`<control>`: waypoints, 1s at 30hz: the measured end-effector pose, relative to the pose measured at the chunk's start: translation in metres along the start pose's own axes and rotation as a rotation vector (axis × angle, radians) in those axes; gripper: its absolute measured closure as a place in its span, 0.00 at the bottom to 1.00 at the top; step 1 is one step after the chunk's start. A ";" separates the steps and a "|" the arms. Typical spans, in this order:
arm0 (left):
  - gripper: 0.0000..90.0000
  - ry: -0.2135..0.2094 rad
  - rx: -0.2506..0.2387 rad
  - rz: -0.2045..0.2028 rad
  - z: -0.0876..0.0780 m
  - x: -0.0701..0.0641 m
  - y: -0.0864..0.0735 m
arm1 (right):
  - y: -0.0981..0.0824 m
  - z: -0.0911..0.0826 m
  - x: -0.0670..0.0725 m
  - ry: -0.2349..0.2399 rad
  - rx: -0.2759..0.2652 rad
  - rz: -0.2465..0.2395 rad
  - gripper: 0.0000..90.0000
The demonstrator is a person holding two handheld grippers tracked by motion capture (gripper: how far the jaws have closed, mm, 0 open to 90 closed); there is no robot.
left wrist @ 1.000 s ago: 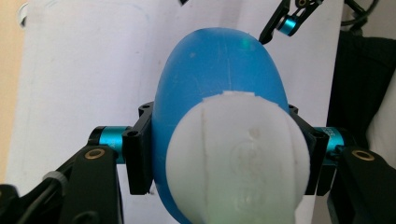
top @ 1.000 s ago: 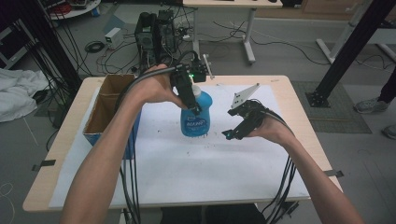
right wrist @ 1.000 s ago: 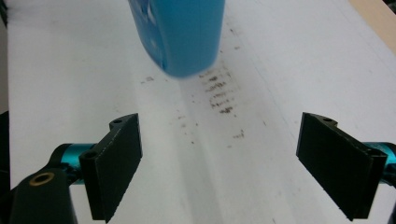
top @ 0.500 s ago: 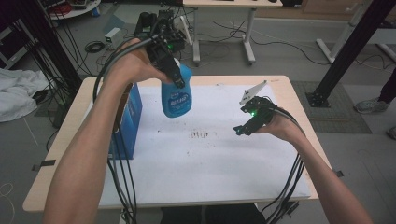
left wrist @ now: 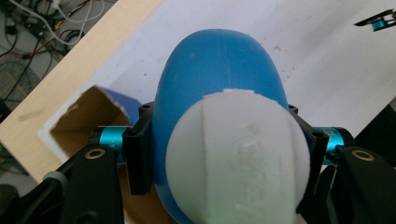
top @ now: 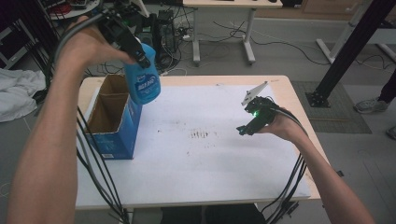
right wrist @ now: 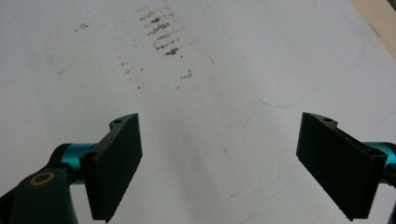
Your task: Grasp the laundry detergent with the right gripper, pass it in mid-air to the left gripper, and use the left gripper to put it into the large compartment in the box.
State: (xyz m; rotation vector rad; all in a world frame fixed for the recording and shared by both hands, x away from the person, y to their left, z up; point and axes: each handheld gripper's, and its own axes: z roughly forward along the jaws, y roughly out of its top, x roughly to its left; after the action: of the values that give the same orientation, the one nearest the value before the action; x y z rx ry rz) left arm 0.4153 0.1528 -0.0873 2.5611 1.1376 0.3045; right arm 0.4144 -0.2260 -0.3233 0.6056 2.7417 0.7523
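**Blue bottle, in carriage over open box**

Item: blue bottle (top: 143, 80) with white cap (left wrist: 237, 154), clamped at the neck between the jaws of the left gripper (top: 140, 55). Location: in the air above the near-left part of the table (top: 201, 196), hanging just over the right rim of the cardboard box (top: 112, 122), which stands open-topped at the table's left edge.

Second tool: right gripper (right wrist: 219, 163), jaws spread wide with nothing between them, low over the white sheet (right wrist: 224, 60) near the brown smudges (top: 200, 135), well apart from the bottle.

Step in hand, as judged: transfer of the bottle toward the box, lift done, placement not yet done.

Next move calls for: centring the bottle over the opening, clearing the box wall, lowering it inside upright, then loosening the jaws.
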 end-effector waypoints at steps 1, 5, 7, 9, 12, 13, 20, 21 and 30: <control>0.42 0.006 0.002 -0.010 -0.002 0.003 -0.003 | 0.000 0.000 -0.001 -0.001 0.009 0.000 0.15; 0.42 0.023 0.004 -0.055 -0.010 0.017 -0.017 | -0.002 0.000 -0.003 -0.007 0.016 -0.001 0.15; 0.42 0.037 0.004 -0.076 -0.012 0.024 -0.024 | -0.002 0.001 -0.004 -0.008 0.011 -0.011 0.15; 0.42 0.048 0.011 -0.093 -0.013 0.028 -0.028 | -0.002 0.002 -0.004 -0.005 0.001 -0.009 0.15; 0.42 0.060 0.015 -0.110 -0.012 0.034 -0.035 | -0.002 0.002 -0.004 -0.010 0.005 -0.011 0.15; 0.42 0.066 0.022 -0.122 -0.012 0.039 -0.040 | -0.002 0.002 -0.004 -0.010 0.007 -0.017 0.15; 0.42 0.072 0.048 -0.152 -0.002 0.050 -0.055 | -0.004 0.003 -0.005 -0.012 0.023 -0.009 0.15; 0.42 0.070 0.050 -0.157 0.000 0.051 -0.056 | -0.005 0.004 -0.005 -0.012 0.023 -0.010 0.15; 0.42 0.061 0.083 -0.170 0.025 0.062 -0.073 | -0.007 0.004 -0.007 -0.013 0.043 -0.014 0.15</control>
State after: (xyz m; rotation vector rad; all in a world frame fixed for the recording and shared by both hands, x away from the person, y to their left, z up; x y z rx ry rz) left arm 0.4144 0.2404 -0.1336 2.5192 1.4089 0.3012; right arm 0.4194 -0.2325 -0.3295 0.5979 2.7537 0.6855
